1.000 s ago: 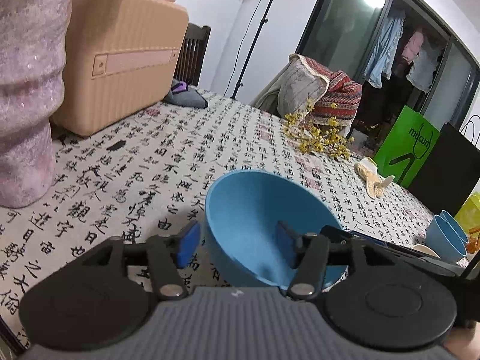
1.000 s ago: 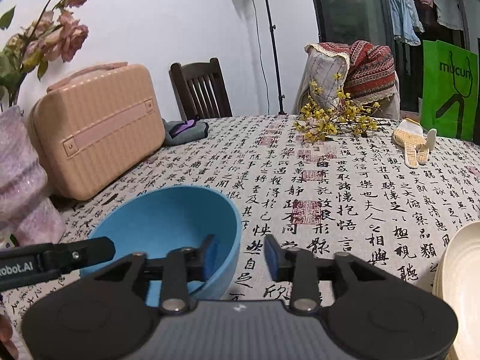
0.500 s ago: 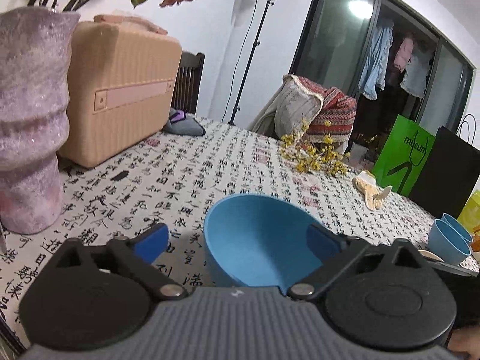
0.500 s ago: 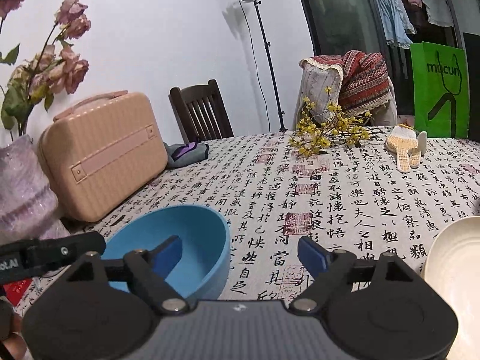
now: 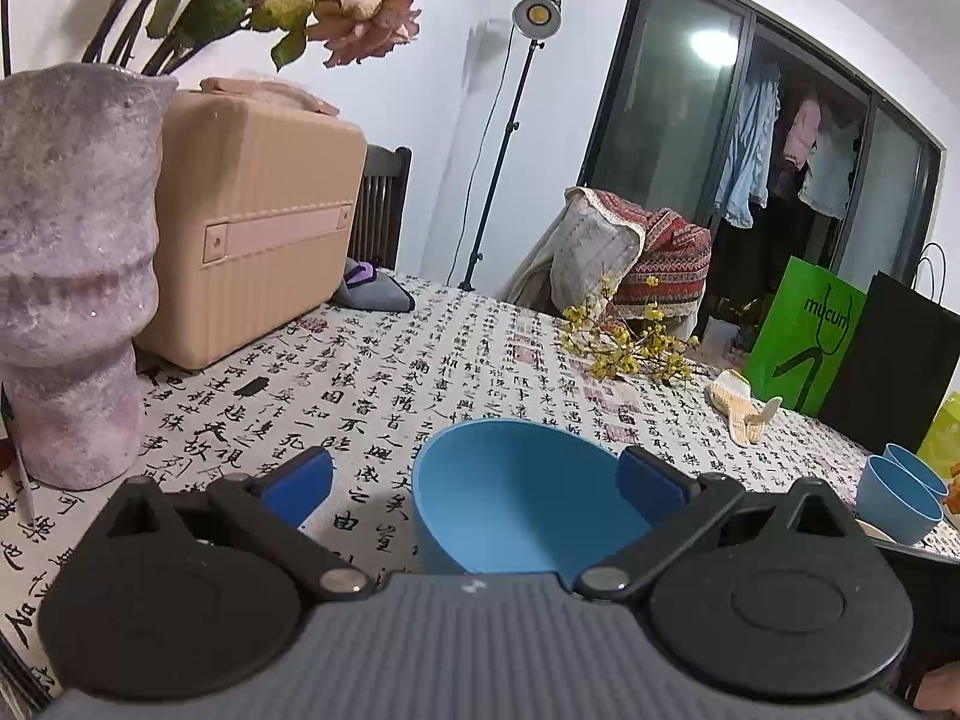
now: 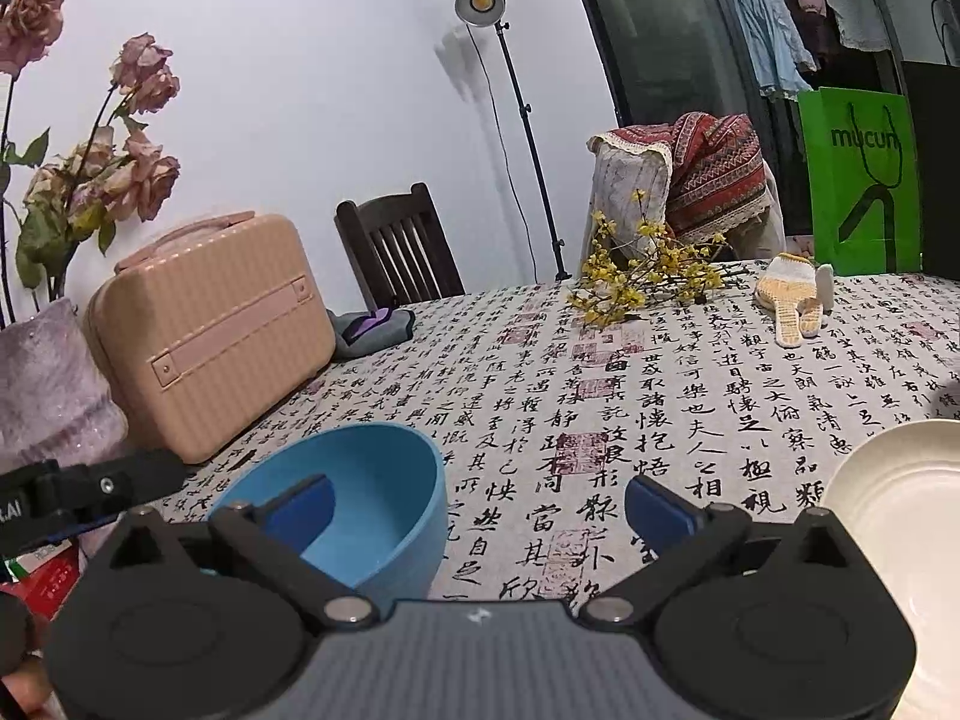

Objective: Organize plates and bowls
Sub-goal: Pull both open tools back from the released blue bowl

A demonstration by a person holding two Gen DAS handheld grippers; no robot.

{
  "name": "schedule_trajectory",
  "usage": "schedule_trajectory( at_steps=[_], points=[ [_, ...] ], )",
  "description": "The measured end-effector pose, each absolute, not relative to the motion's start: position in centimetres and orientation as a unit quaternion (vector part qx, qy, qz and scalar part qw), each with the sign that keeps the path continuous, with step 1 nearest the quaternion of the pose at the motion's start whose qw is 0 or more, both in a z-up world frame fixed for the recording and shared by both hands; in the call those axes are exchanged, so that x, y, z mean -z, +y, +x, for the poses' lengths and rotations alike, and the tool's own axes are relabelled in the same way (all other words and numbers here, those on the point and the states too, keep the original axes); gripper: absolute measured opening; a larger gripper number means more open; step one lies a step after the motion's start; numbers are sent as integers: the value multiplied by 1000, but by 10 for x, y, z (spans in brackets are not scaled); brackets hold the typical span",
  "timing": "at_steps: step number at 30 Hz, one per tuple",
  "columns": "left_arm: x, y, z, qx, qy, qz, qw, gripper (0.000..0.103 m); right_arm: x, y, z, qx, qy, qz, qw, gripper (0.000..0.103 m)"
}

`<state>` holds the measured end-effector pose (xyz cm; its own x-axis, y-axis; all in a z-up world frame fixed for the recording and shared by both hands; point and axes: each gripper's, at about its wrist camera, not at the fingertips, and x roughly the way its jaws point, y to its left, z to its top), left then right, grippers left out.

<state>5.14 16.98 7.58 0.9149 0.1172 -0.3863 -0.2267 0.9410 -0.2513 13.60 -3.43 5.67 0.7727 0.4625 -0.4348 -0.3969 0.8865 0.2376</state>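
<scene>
The table, under a calligraphy-print cloth, fills both views; its near edge is hidden behind the gripper bodies. At the left a purple vase stands with its foot partly cut off, and a beige case stands just behind it. A green bag and a black bag stand at the far right edge.

The blue bowl sits upright on the cloth. Its near wall is covered by the left gripper, whose jaws stand wide apart, one blue pad outside the rim on the left, the other overlapping the right rim in view; whether that pad touches the bowl cannot be told. The right gripper has just been opening and stands fully spread; its left pad overlaps the bowl's hollow, its right pad is over bare cloth, nothing clamped.

A cream plate lies at the right, cut off by the frame. Two small blue cups, nested, sit near the right edge, half hidden. Yellow flower sprigs and a knitted glove lie well beyond the bowl.
</scene>
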Motion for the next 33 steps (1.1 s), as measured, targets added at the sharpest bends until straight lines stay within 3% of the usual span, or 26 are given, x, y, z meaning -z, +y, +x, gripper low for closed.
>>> schedule_trajectory(
  at_steps=[19, 33],
  points=[
    [-57, 166, 18, -69, 110, -129, 983, 103, -51, -60, 100, -222, 200, 73, 951, 103],
    [-21, 167, -13, -97, 96, -105, 985, 103, -26, -96, 49, -200, 157, 58, 965, 103]
  ],
)
